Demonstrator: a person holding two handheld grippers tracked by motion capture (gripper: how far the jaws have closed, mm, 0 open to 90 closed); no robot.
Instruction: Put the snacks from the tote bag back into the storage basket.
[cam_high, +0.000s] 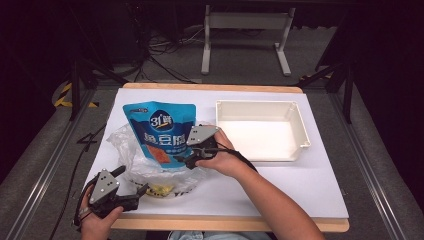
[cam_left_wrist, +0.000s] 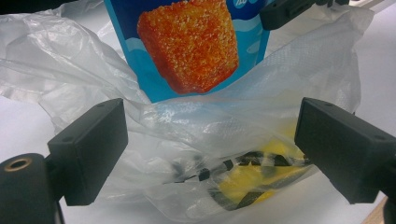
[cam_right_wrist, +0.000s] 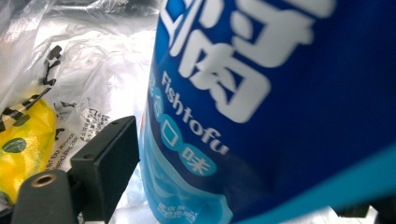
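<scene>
A blue Fishtofu snack bag (cam_high: 160, 127) (cam_left_wrist: 191, 46) (cam_right_wrist: 280, 116) stands tilted in the mouth of a crumpled clear plastic bag (cam_high: 125, 150) (cam_left_wrist: 233, 116) (cam_right_wrist: 93, 60) on the white table sheet. My right gripper (cam_high: 190, 159) (cam_right_wrist: 243, 186) is shut on the snack bag's lower right part; the bag hides one jaw. A yellow packet (cam_high: 160, 190) (cam_left_wrist: 252, 179) (cam_right_wrist: 23, 140) lies inside the plastic bag. At the near left, my left gripper (cam_high: 132, 182) (cam_left_wrist: 210, 149) is open, its jaws wide apart either side of the plastic bag's near end.
A shallow white tray (cam_high: 305, 145) sits at the back right of the table. Bare white sheet (cam_high: 300, 190) lies in front of the tray. The table's wooden front edge (cam_high: 225, 224) runs just behind my left hand.
</scene>
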